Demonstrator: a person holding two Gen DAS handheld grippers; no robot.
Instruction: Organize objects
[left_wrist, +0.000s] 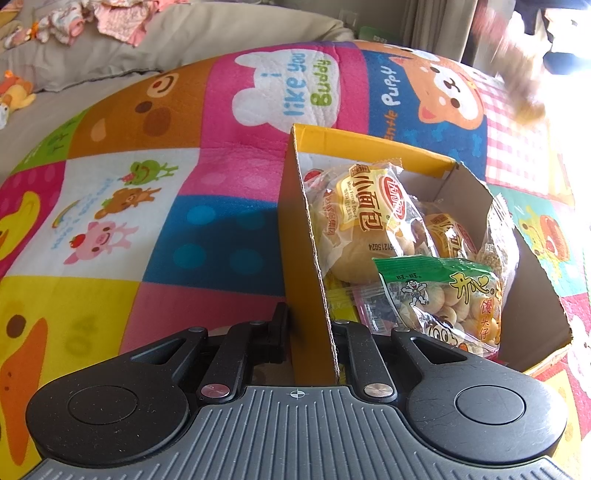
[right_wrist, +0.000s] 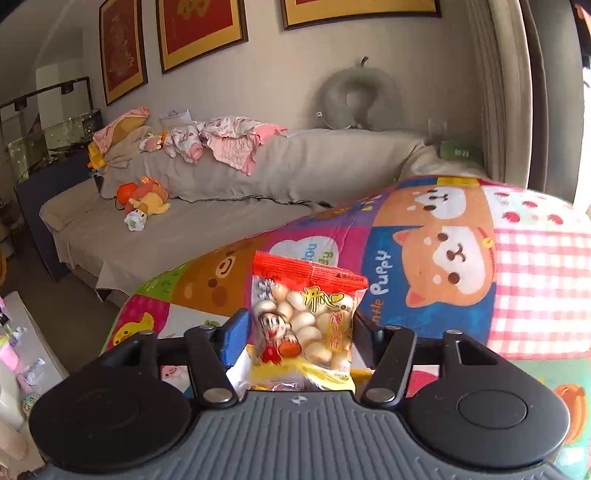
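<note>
Left fingers (left_wrist: 291, 325) pinch the yellow box (left_wrist: 306, 258) wall; right fingers (right_wrist: 236, 332) stand open around a red snack packet (right_wrist: 306, 321).

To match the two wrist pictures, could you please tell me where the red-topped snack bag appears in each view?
Left wrist: not in it; the cardboard box holds a green-topped bag instead.
Right wrist: the red-topped snack bag is low in the centre, upright between the jaws.
Shared landmark: the orange puppy patch.
</note>
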